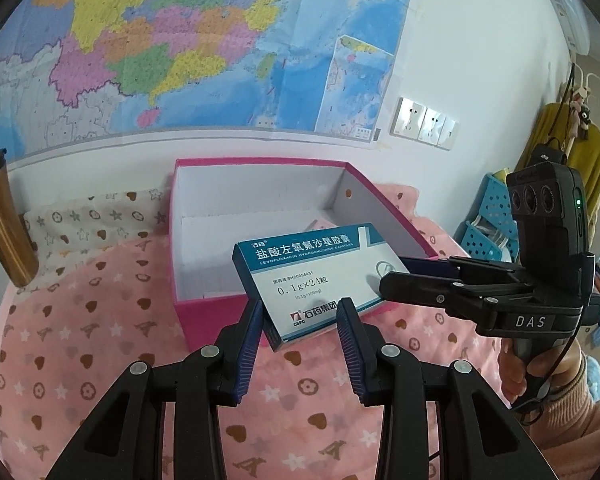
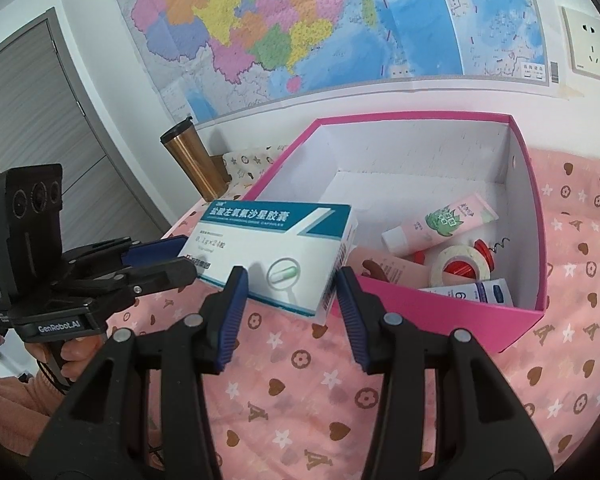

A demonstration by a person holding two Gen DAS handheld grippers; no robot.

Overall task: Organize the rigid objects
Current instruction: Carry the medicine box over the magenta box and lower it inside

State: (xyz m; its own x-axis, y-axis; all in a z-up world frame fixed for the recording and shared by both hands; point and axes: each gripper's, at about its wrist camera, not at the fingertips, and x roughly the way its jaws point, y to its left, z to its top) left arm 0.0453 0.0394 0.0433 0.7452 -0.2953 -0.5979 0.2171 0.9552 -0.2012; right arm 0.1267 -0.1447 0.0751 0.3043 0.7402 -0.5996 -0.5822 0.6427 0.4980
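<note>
My left gripper (image 1: 298, 320) and right gripper (image 2: 290, 288), both half-open, pinch the capsule box (image 2: 276, 256) at 12 o'clock. Pink box (image 2: 440, 300) holds a cream tube (image 2: 440, 222), tape roll (image 2: 460, 266).

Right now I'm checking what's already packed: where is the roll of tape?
In the right wrist view, the tape roll lies inside the pink box, near its front wall, between the pink tube and a white-and-blue tube.
</note>
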